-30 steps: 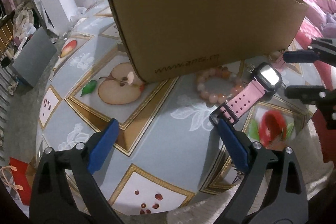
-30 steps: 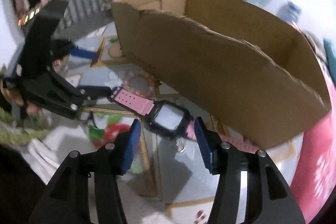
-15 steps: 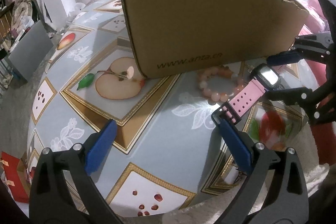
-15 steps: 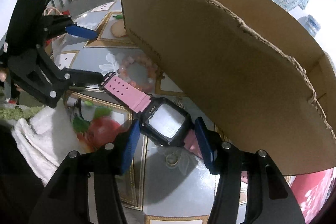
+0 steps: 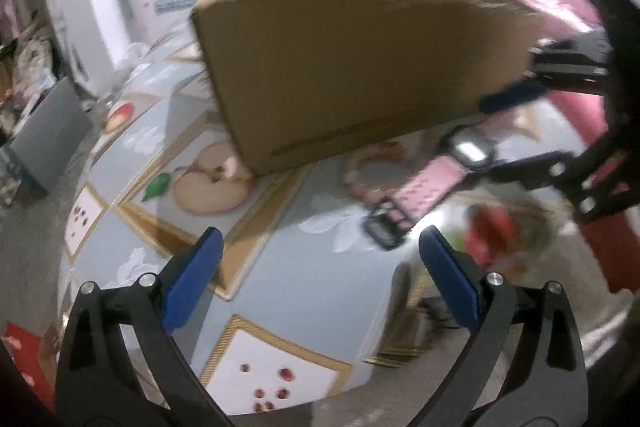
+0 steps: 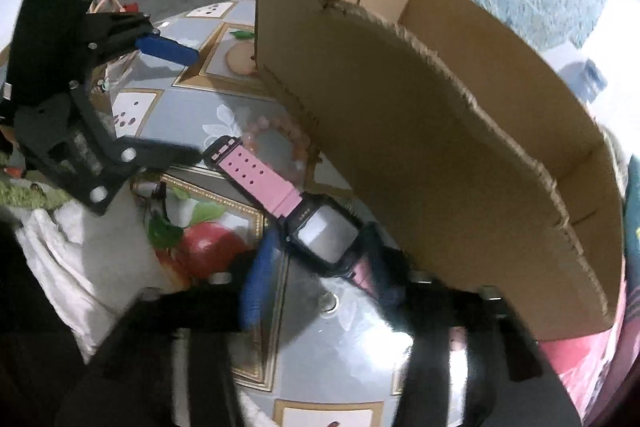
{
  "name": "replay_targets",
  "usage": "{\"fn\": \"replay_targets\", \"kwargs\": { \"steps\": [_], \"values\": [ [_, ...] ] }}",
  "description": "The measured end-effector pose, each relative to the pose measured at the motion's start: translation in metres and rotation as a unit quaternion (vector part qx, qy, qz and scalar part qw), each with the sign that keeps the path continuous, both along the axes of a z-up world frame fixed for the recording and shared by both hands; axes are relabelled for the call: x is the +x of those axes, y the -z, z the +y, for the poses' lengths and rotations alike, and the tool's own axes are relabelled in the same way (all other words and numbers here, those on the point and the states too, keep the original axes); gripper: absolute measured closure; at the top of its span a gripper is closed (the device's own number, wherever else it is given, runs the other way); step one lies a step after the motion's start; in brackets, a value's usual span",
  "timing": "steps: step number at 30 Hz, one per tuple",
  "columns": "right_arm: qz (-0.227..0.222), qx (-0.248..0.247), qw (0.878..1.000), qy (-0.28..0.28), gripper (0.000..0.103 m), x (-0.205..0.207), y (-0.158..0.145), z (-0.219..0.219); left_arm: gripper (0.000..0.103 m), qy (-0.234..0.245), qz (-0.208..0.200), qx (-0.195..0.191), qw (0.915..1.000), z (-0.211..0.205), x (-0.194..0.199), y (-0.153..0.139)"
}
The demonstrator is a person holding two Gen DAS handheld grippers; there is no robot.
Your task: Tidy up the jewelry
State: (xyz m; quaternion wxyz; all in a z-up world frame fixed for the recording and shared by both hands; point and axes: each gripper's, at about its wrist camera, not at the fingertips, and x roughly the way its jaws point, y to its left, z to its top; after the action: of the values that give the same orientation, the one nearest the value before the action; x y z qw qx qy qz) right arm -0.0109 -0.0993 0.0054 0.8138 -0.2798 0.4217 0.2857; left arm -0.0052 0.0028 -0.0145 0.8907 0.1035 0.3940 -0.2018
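Observation:
A watch with a pink strap and a black case lies close to the front wall of a cardboard box. My right gripper straddles the case. Its jaws are opening, the fingers are blurred, and the pads no longer press on the watch. In the left wrist view the pink-strap watch lies beyond my left gripper, which is open and holds nothing. The strap's black buckle sits a little ahead of its right pad. A pink bead bracelet rests against the foot of the box.
The round table has a blue cloth printed with fruit, and its edge runs close under both grippers. A small ring lies below the watch. White cloth hangs off the table's left side. A grey panel stands on the floor.
My right gripper's fingers have spread away from the watch case. My left gripper has drawn back, so the strap's buckle no longer touches its right pad.

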Motion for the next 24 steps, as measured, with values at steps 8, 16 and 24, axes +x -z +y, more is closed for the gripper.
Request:
{"fn": "replay_targets", "kwargs": {
  "steps": [8, 16, 24],
  "values": [
    [0.059, 0.018, 0.998, -0.011, 0.043, 0.026, 0.016, -0.008, 0.035, 0.076, -0.034, -0.001, 0.9965, -0.032, -0.019, -0.009],
    [0.08, 0.026, 0.996, -0.023, 0.05, 0.025, 0.014, -0.012, 0.056, 0.136, -0.041, 0.042, 0.989, -0.067, -0.019, 0.006],
    [0.076, 0.023, 0.997, -0.019, 0.05, 0.014, 0.002, -0.008, 0.061, 0.15, -0.051, 0.054, 0.9859, -0.071, -0.029, 0.003]
  ]
}}
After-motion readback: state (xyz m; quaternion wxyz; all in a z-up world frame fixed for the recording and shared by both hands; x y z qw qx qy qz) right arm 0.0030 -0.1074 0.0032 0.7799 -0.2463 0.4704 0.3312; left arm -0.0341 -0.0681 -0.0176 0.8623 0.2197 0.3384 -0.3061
